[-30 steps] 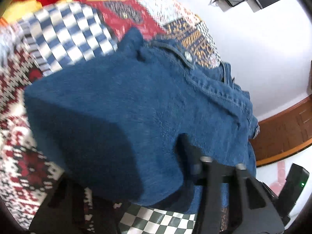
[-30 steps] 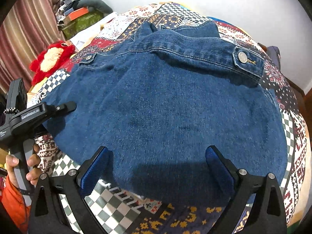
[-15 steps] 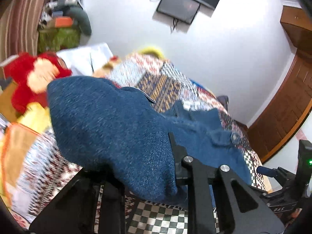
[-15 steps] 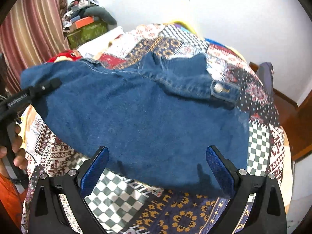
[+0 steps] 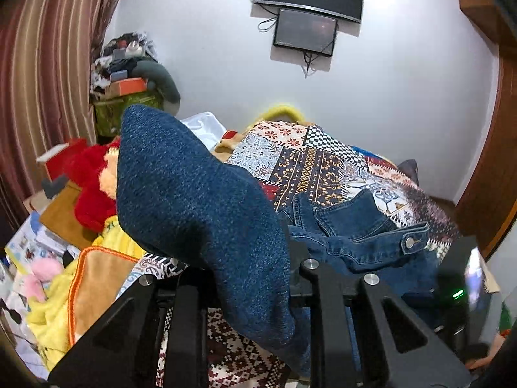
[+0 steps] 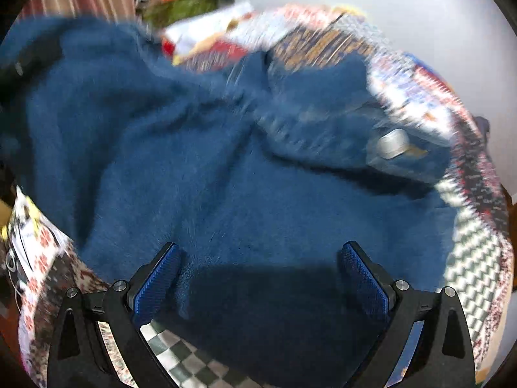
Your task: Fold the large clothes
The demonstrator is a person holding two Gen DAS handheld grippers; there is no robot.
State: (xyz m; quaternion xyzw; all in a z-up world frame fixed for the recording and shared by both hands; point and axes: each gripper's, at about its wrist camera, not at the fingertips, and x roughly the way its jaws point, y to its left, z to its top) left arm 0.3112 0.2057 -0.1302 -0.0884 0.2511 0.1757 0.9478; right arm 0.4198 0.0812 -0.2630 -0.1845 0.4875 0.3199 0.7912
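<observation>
A blue denim jacket lies on a patchwork bedspread. My left gripper is shut on a corner of the jacket and holds that part raised above the bed; the cloth drapes over the fingers and hides the tips. The jacket's buttoned cuff lies further right. In the blurred right wrist view the jacket fills the middle, with a metal button at right. My right gripper is open with blue pads just above the cloth, holding nothing.
A red plush toy, yellow and orange cloths and boxes lie at the left of the bed. A cluttered pile stands by the striped curtain. A TV hangs on the white wall. A wooden door is at right.
My left gripper has lifted the jacket corner higher and tilted up toward the wall. The right wrist view has moved closer to the jacket and is now blurred.
</observation>
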